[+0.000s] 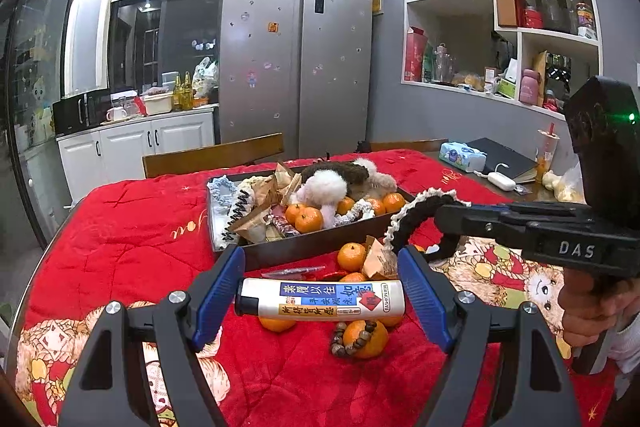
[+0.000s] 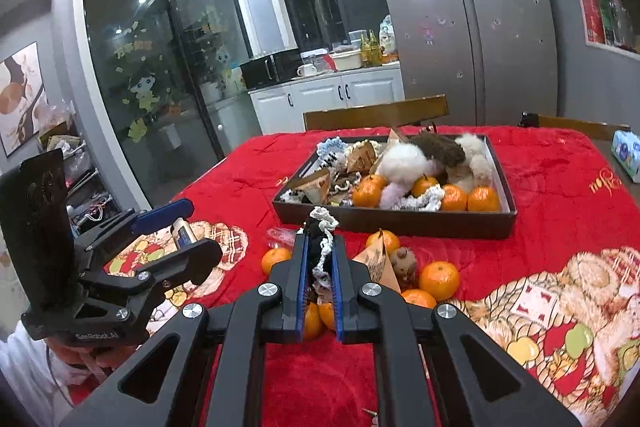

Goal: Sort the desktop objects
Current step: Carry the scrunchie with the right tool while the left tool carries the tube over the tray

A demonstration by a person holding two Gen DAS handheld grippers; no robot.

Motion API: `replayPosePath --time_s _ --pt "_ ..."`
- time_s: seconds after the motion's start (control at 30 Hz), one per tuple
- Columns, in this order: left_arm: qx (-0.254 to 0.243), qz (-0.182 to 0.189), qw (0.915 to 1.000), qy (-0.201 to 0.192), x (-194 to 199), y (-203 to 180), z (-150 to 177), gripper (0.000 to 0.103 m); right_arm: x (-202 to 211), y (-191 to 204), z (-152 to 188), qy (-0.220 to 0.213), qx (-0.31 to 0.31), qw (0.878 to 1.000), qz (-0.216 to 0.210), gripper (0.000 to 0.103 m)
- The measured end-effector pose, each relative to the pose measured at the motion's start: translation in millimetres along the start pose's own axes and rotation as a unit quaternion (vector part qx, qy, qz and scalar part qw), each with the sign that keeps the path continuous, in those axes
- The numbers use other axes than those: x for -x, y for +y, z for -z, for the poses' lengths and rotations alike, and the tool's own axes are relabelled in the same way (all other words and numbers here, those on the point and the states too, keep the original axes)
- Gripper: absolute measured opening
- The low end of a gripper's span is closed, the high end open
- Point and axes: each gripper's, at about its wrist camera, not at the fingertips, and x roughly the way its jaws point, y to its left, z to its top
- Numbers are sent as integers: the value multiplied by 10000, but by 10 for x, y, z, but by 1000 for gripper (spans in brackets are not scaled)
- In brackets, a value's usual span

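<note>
My left gripper [image 1: 322, 301] is shut on a white lighter [image 1: 324, 299] with blue and red labels, held crosswise above the red cloth; it also shows in the right wrist view [image 2: 183, 231]. My right gripper [image 2: 320, 275] is shut on a black scrunchie with white lace trim [image 2: 320, 247], which also shows in the left wrist view [image 1: 416, 223]. A dark tray [image 1: 304, 247] behind holds tangerines, fluffy hair ties, scrunchies and paper packets. Loose tangerines [image 1: 352, 257] and a wooden bead bracelet [image 1: 354, 339] lie in front of the tray.
A red quilted cloth [image 1: 132, 227] covers the table. A pen [image 1: 296, 271] and a paper packet [image 2: 378, 263] lie near the tray. A tissue pack [image 1: 462, 155], a notebook and a drink cup stand at the far right. A wooden chair [image 1: 212, 155] stands behind the table.
</note>
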Motion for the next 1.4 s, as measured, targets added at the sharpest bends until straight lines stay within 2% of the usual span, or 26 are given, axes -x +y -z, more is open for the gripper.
replayPosePath --time_s 0.43,0.9,1.1,1.4 --pt "87 32 10000 30 -265 13 -320 81 -83 -54 -349 4 -112 9999 -55 10" --pt "237 -7 9994 250 -860 132 -734 81 -274 -352 -743 -52 -236 9997 -23 10" --pt "257 -524 9980 236 -1137 149 -962 81 -465 -558 -898 43 -329 9994 100 10" --pt "270 -741 9969 59 -1499 246 -1181 81 -745 -694 -1111 -29 -304 9993 215 10"
